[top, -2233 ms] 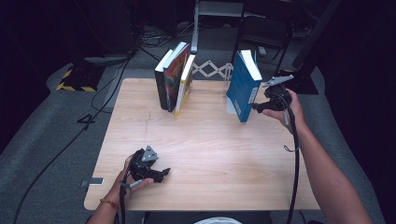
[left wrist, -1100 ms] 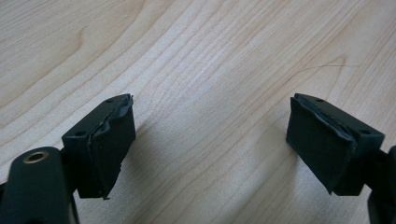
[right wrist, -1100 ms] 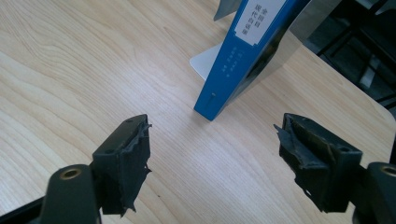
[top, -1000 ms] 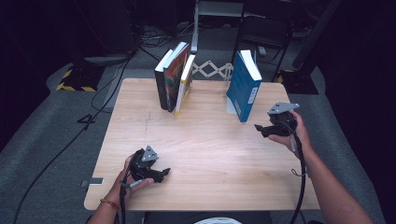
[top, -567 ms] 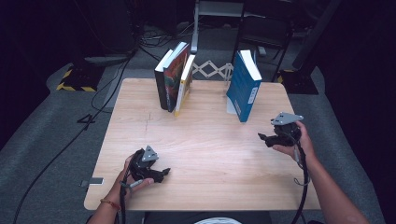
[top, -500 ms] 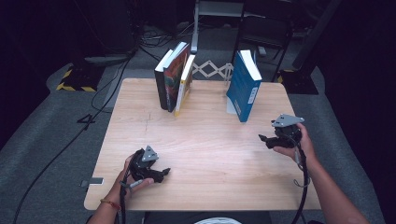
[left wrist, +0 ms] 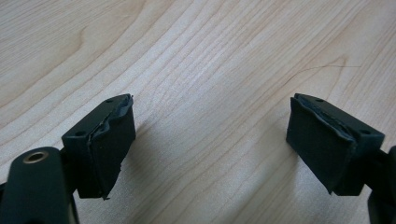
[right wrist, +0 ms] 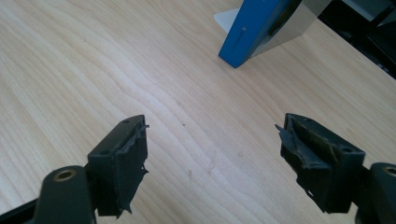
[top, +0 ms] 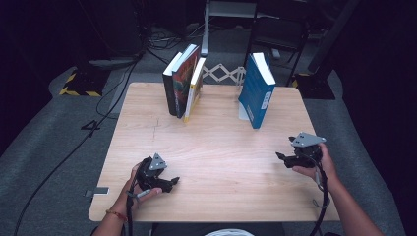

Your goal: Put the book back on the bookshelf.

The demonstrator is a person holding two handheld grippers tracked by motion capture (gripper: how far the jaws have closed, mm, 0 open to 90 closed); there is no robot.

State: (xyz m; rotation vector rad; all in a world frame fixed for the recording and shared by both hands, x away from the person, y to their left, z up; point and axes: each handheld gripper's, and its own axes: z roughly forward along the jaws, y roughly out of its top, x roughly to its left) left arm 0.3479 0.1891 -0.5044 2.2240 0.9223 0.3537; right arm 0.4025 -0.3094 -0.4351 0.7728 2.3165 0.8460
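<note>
We seem to be in a dim recording studio or lab: a plain wooden table [top: 211, 147] stands on grey carpet [top: 54, 142], with cables [top: 118, 88] trailing across the floor, hazard-striped tape [top: 74, 91] and dark equipment stands [top: 319, 54] behind.

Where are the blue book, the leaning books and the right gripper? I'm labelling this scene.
blue book [top: 255, 96]: high view, on its front cover.
leaning books [top: 184, 86]: high view, on the middle book's cover.
right gripper [top: 281, 157]: high view, midway between its fingertips.
</note>
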